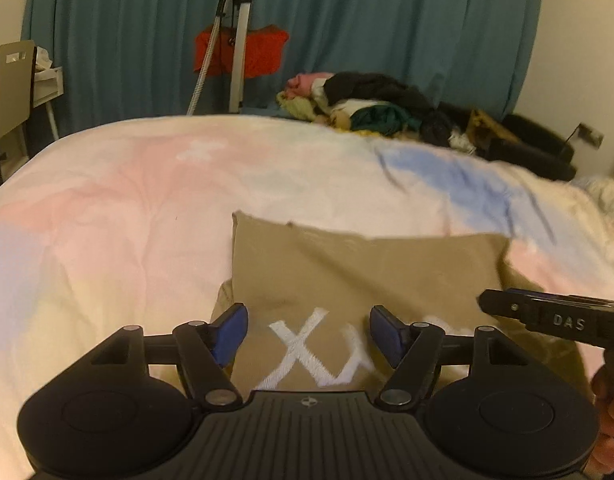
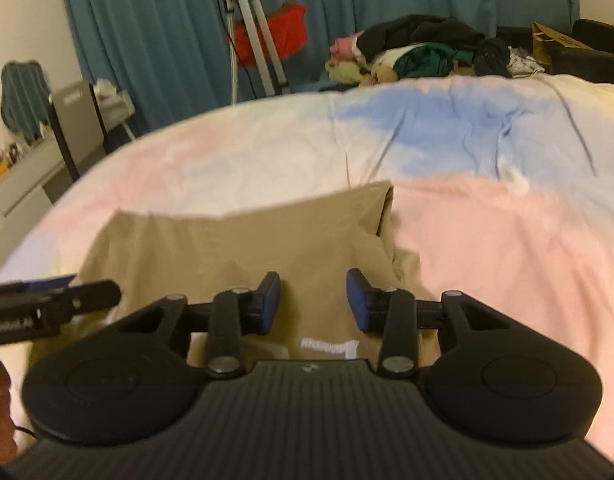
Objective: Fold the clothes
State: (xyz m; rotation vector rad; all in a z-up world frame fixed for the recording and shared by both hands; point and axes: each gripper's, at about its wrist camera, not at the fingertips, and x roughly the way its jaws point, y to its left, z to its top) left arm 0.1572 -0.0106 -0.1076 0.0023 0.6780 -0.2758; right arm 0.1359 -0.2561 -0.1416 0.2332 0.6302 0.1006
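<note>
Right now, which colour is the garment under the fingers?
Tan garment, with white embroidered lettering; the left wrist view shows it best.

Shirt (image 1: 359, 268): matt tan cloth, white stitched lettering. Bedcover (image 1: 127, 200): soft pastel cloth, creased. Tripod (image 2: 255, 36): shiny metal legs.

Both cameras sit low behind their own tools, close above the tan garment (image 1: 359, 272) on the bed (image 1: 119, 208), facing the teal curtain (image 1: 367, 32). The left view looks from the garment's left, the right view from its right (each catches the other tool at its edge). Both share the tripod (image 2: 251, 32) and clothes pile (image 2: 419, 52).
</note>
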